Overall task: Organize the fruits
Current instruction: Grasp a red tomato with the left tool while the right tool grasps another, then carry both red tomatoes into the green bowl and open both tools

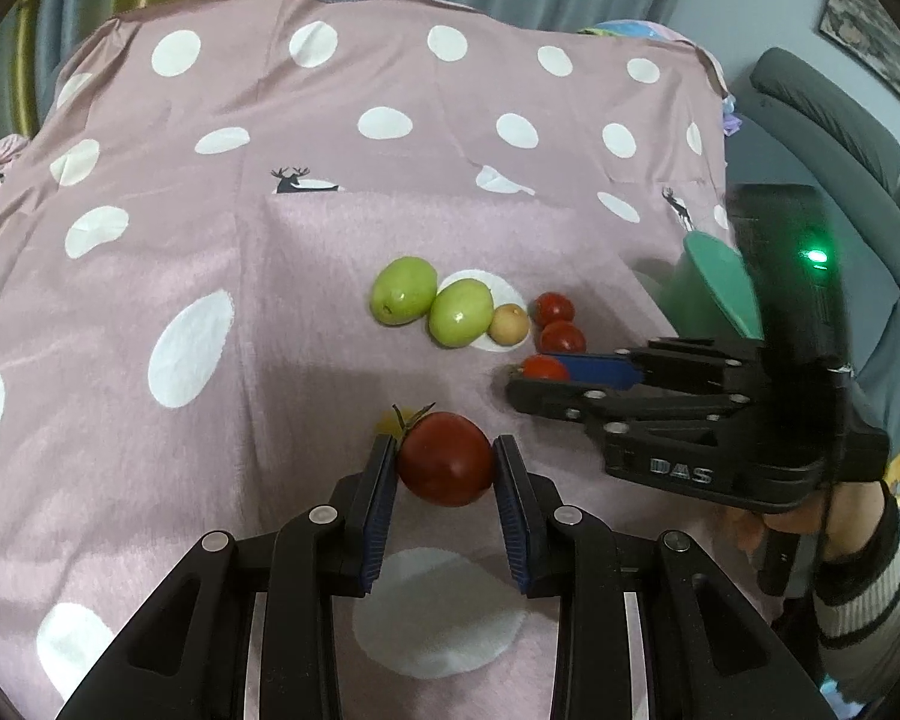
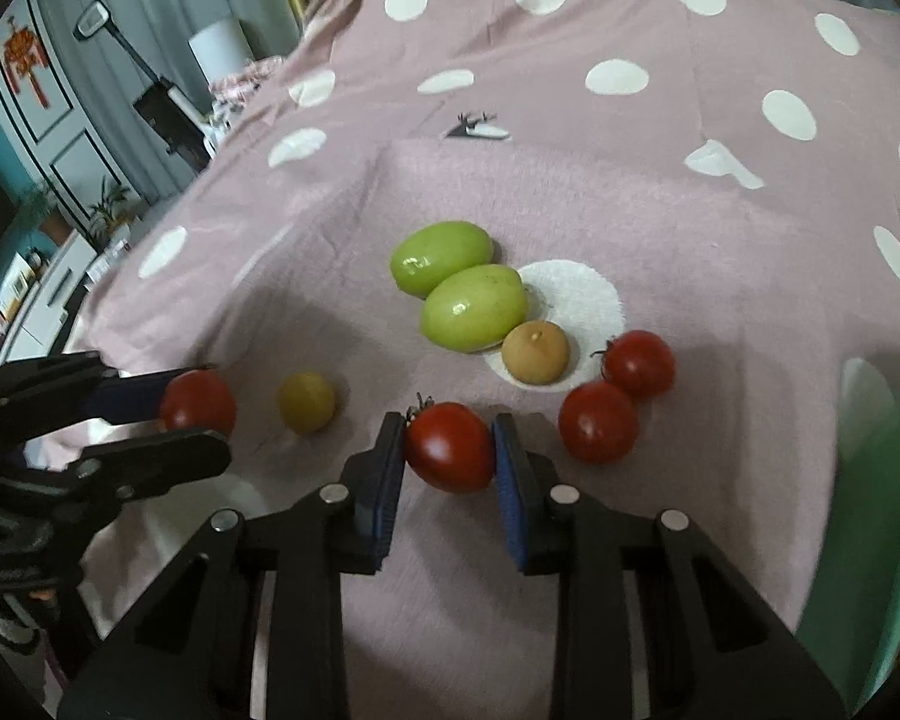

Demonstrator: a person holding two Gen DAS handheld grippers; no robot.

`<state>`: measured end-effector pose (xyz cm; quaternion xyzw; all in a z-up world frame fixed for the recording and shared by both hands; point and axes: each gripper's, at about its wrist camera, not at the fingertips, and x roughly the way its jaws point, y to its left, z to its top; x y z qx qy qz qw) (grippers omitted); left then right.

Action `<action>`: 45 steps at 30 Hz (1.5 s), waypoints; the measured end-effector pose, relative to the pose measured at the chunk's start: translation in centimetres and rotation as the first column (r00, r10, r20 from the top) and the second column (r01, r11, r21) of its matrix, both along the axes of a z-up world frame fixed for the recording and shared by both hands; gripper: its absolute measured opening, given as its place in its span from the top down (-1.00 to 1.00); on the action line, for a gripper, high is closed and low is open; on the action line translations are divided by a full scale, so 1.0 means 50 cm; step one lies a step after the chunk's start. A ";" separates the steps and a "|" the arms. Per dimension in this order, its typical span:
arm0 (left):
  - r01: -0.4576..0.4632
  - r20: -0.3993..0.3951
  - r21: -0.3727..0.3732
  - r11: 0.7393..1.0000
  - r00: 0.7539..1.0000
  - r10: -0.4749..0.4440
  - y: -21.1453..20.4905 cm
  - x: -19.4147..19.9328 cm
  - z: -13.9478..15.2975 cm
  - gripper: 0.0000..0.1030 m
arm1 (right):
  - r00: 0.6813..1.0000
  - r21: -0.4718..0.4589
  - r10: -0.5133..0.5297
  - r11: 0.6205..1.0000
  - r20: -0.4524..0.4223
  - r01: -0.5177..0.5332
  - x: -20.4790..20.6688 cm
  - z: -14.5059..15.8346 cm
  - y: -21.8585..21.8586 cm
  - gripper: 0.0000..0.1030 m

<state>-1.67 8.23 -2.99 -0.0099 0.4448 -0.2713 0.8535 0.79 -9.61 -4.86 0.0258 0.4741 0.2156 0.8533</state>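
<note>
My left gripper (image 1: 445,459) is shut on a red tomato (image 1: 444,459), just above the pink dotted cloth (image 1: 210,252); it also shows in the right wrist view (image 2: 198,402). My right gripper (image 2: 449,447) is shut on another red tomato (image 2: 450,447), which also shows in the left wrist view (image 1: 545,368). Two green fruits (image 2: 441,255) (image 2: 473,306), a small tan fruit (image 2: 536,351) and two more tomatoes (image 2: 639,363) (image 2: 598,421) lie in a row beyond it. A small yellow fruit (image 2: 306,402) lies between the grippers.
A green container (image 1: 720,285) stands at the cloth's right edge. A grey sofa (image 1: 840,138) is to the right of the table. Furniture and a floor lamp (image 2: 150,78) stand off the table's left side.
</note>
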 end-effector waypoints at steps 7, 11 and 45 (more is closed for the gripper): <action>-0.007 0.025 -0.001 1.000 1.000 0.007 -0.032 -0.020 0.032 0.38 | 0.996 0.063 -0.034 0.998 0.079 0.029 -0.075 0.066 -0.049 0.42; 0.000 0.056 0.006 1.000 0.998 0.000 -0.068 -0.033 0.059 0.38 | 0.989 0.084 -0.069 0.995 0.130 0.058 -0.114 0.102 -0.090 0.42; 0.316 0.153 0.192 0.929 0.926 -0.346 -0.546 -0.065 0.076 0.37 | 0.898 0.082 -0.409 0.913 0.163 0.401 -0.240 0.105 -0.464 0.42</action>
